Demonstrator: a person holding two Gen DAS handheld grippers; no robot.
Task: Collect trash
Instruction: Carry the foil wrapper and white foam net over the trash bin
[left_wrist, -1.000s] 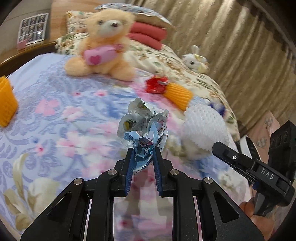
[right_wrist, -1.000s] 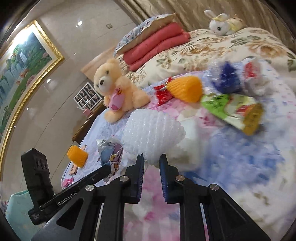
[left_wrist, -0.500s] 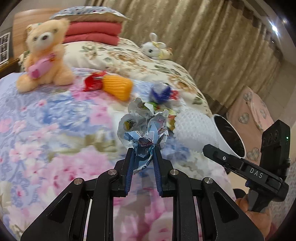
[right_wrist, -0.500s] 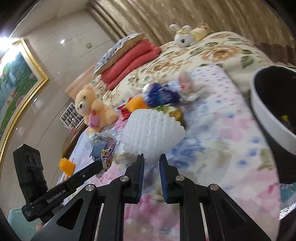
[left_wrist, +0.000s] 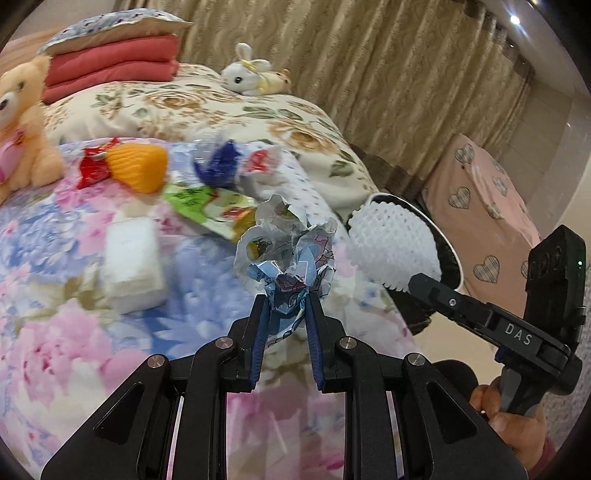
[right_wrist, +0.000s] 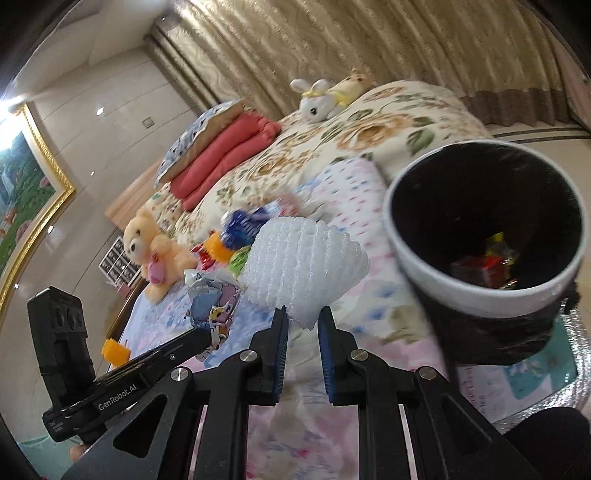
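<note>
Crumpled printed foil wrapper (left_wrist: 286, 254) is clamped in your left gripper (left_wrist: 284, 295), blue pads pinched on its lower end, rest of it fanning out above the tips, held over the floral bedspread (left_wrist: 66, 332). White foam mesh fruit sleeve (right_wrist: 303, 266) is pinched at its bottom edge in your right gripper (right_wrist: 303, 314), jaws closed tight on it. Black bin with white rim (right_wrist: 461, 291) sits off the bed edge, just right of the sleeve in the right wrist view, with some wrappers already inside. Loose on the bedspread: 1 orange foam sleeve (left_wrist: 138, 171), 1 red wrapper (left_wrist: 90, 166), 1 blue-and-clear bag (left_wrist: 221, 166), 1 green packet (left_wrist: 207, 206), 1 white foam block (left_wrist: 133, 266). Teddy bear (right_wrist: 151, 251) and plush rabbit (right_wrist: 314, 99) sit further back.
</note>
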